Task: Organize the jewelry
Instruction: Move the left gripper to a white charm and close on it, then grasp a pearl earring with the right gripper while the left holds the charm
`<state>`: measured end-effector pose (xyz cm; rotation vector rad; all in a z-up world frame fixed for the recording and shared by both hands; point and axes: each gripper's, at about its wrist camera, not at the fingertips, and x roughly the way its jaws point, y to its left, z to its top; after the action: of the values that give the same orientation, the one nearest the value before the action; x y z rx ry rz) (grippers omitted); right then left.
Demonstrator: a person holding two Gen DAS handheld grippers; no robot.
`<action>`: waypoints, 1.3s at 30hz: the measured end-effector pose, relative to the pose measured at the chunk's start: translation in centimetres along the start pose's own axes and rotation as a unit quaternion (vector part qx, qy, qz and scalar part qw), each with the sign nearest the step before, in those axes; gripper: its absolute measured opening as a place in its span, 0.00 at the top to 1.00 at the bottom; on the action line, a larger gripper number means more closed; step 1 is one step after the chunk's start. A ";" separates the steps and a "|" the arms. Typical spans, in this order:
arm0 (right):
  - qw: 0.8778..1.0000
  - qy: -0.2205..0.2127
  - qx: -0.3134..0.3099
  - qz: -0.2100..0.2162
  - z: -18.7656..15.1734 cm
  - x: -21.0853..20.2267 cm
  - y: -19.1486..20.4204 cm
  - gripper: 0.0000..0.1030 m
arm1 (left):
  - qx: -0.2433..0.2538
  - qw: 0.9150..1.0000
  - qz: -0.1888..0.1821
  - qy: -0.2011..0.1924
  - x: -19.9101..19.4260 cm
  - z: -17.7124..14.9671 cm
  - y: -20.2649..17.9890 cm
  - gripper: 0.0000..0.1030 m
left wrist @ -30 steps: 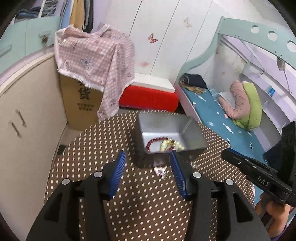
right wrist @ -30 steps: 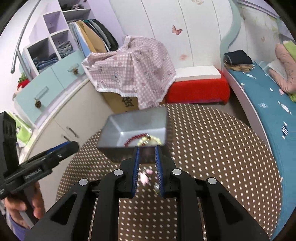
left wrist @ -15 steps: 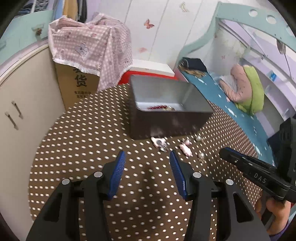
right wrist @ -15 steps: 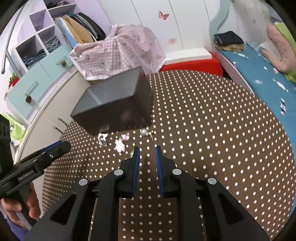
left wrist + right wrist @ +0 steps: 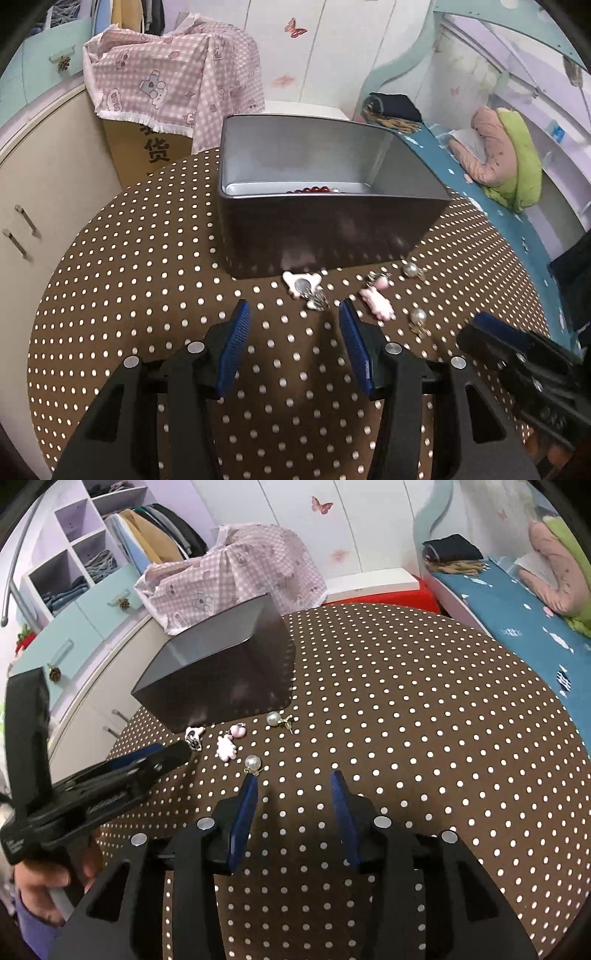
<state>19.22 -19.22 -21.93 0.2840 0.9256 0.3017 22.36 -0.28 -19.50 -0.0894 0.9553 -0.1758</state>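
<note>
Both grippers, left [image 5: 293,317] and right [image 5: 293,788] (jaws just widened), parted, empty, earrings [image 5: 376,302] beside tin [image 5: 332,229]

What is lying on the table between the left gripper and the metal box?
In the left wrist view, a pink-and-white earring pair lies on the dotted tablecloth between the left gripper and the metal box.

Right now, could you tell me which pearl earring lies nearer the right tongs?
The pearl earring just beyond the right tongs' left fingertip; the other pearl earring lies farther off, beside the tin box.
</note>
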 end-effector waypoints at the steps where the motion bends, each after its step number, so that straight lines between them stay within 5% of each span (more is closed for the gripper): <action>1: 1.000 0.000 -0.001 0.001 0.0 0.0 0.0 0.60 | 0.000 1.000 0.001 0.000 0.2 0.2 0.0 0.56; 6: 1.000 0.002 -0.007 -0.001 0.1 0.1 0.6 0.60 | 0.003 1.000 0.008 -0.001 0.7 0.9 -0.3 0.58; 9: 1.000 0.005 -0.013 -0.003 0.1 0.3 0.8 0.59 | 0.012 1.000 0.015 -0.003 0.8 1.0 -0.3 0.76; 14: 1.000 0.010 -0.023 -0.010 0.2 0.9 1.8 0.59 | 0.010 1.000 -0.002 -0.007 0.5 0.7 0.4 0.88; 30: 0.993 0.017 -0.105 -0.056 0.7 3.4 6.1 0.60 | 0.004 0.999 -0.045 -0.024 -2.6 -1.2 2.5 0.89; 31: 0.992 0.017 -0.110 -0.060 0.7 3.5 6.4 0.62 | 0.005 0.999 -0.048 -0.026 -2.8 -1.4 2.5 0.89; 34: 0.989 0.017 -0.129 -0.073 0.7 3.9 6.9 0.86 | 0.005 0.998 -0.049 -0.028 -3.0 -1.5 2.5 0.89; 39: 0.988 0.016 -0.134 -0.071 0.9 3.6 6.9 0.90 | 0.006 0.998 -0.055 -0.030 -3.4 -1.6 2.5 0.89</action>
<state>21.03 -11.59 -21.55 -0.0343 0.9195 0.2958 19.42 2.87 -18.03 -0.1355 0.8900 -0.2791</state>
